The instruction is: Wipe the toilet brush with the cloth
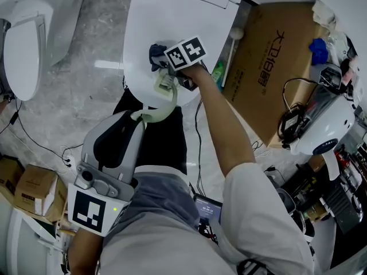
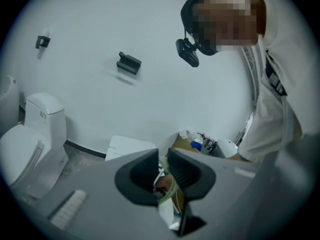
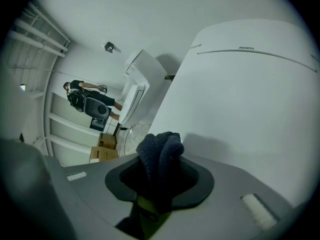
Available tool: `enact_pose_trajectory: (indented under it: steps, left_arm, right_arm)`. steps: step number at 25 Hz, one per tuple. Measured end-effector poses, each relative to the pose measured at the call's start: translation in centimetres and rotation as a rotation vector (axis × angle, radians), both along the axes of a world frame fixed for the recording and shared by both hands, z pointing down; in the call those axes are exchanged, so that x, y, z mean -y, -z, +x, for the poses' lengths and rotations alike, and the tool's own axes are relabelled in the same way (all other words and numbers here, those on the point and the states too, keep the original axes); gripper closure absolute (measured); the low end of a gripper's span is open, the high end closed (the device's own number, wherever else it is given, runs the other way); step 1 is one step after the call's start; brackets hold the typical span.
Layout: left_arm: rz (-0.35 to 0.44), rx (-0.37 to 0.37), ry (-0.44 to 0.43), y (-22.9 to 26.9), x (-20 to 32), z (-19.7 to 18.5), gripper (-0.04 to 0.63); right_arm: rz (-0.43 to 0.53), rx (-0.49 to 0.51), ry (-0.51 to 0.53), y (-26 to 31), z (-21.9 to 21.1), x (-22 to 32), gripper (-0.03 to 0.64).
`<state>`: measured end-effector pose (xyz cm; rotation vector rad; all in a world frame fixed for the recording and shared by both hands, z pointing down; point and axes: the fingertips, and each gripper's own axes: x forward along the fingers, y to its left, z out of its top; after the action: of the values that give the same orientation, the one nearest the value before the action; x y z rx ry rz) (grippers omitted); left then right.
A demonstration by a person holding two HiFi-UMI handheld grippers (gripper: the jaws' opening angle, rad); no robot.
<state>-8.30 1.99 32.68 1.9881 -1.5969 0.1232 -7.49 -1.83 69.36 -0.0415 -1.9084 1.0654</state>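
In the head view, the person's right arm (image 1: 223, 125) reached straight forward over the closed lid of a white toilet (image 1: 189, 22). The right tool (image 1: 165, 66) at its end was clamped on a dark cloth (image 1: 156, 54). The left forearm was bent close to the body, and the left tool (image 1: 141, 117) pointed up toward the toilet. It gripped the pale green curved handle of the toilet brush (image 1: 168, 106), which arched up to meet the cloth.

In the left gripper view, the left tool (image 2: 163, 176) was pointed upward, its jaws standing narrow with the green toilet brush (image 2: 171, 190) pinched between them.

In the right gripper view, the right tool (image 3: 160, 180) was closed on the bunched cloth (image 3: 161, 154), which stuck out past its jaws. A strip of green showed below, and the toilet (image 3: 250, 99) lay just beyond.
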Motion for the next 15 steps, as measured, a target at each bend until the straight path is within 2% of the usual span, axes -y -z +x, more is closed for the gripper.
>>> enact_pose_trajectory:
  steps: [8,15]
  left_arm:
    - [-0.015,0.014,0.0,-0.2,-0.3,0.1,0.595]
    - [-0.02,0.025,-0.002,-0.3,-0.3,0.3,0.595]
  right_arm:
    - [0.044,-0.022,-0.073,-0.5,1.2,1.5,0.5]
    - [0.015,-0.025,-0.182,-0.8,2.5,2.3,0.5]
